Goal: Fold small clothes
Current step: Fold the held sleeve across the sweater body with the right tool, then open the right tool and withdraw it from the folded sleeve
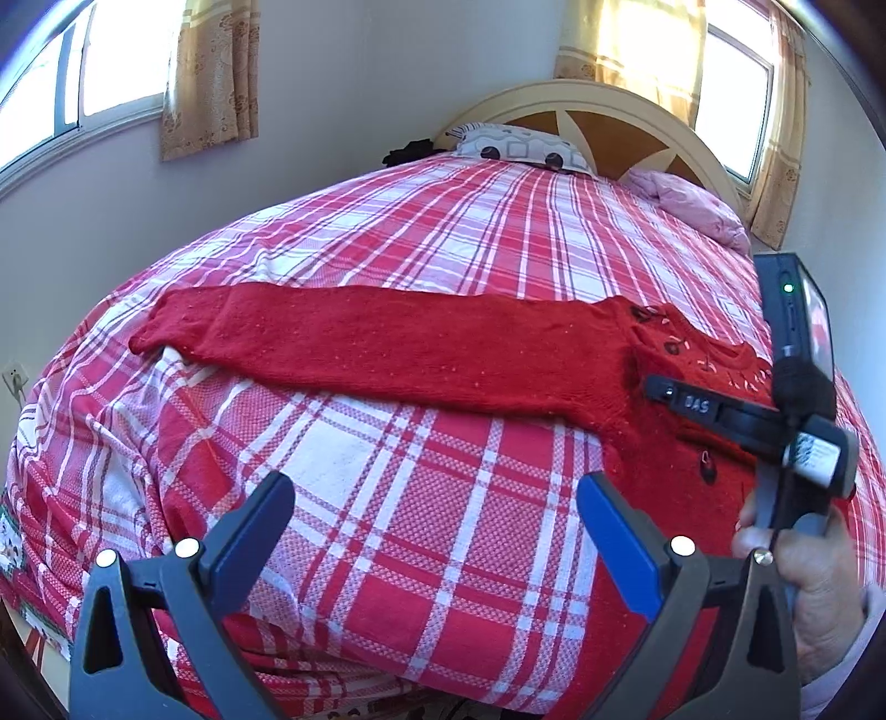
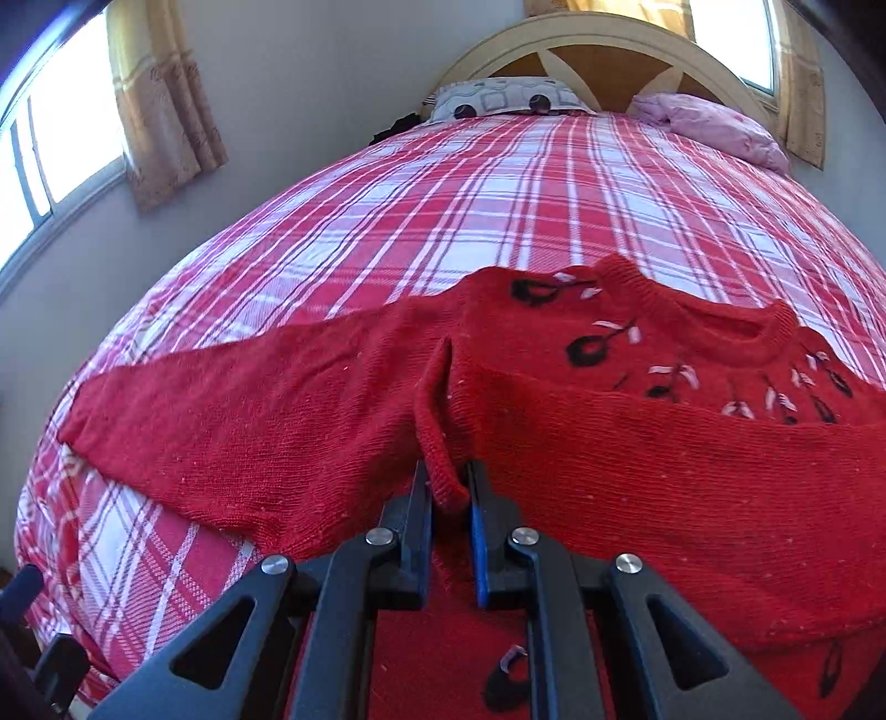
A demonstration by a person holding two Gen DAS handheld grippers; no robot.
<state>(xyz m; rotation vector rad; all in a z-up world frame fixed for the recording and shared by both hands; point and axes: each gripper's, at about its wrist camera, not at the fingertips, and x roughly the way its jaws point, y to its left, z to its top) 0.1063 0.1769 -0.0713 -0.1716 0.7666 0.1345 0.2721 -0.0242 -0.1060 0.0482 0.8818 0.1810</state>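
**A:** Two grippers show, both over a bed (image 1: 443,232) covered in a red, pink and white plaid sheet; which one has hold of something?

**B:** The right gripper (image 2: 449,493); its two black fingers (image 2: 415,515), lined with blue pads, are drawn almost together and pinch a narrow knitted cuff or edge of a red sweater (image 2: 637,459); that pinched strip stands up from the sweater as a raised ridge.

**A:** And the left gripper (image 1: 437,526)?

**B:** Its fingers (image 1: 255,526) are spread wide apart with nothing between them; only plaid sheet shows in the gap; it hangs just short of the sweater, on the foot-end side of it.

**A:** Where does the sweater (image 1: 664,443) lie?

**B:** Flat on the sheet, on the half of the bed far from the headboard (image 2: 603,50); its round neck opening faces the headboard; black and white embroidered flowers (image 2: 587,349) run around the neck; one long sleeve (image 1: 360,343) stretches straight out from the sweater's body toward the bed's left edge, lying flat; a second band of red knit is folded across the chest, just below the flowers.

**A:** What sits near the headboard?

**B:** A grey patterned pillow (image 1: 520,147) rests against it; a pink quilt (image 1: 692,205) is bunched just to the pillow's right; yellow curtains (image 1: 210,77) hang at windows on either side of the headboard.

**A:** Is the person visible?

**B:** A hand (image 1: 803,570) grips the right gripper's handle, seen from the left wrist view, beside the sweater's body.
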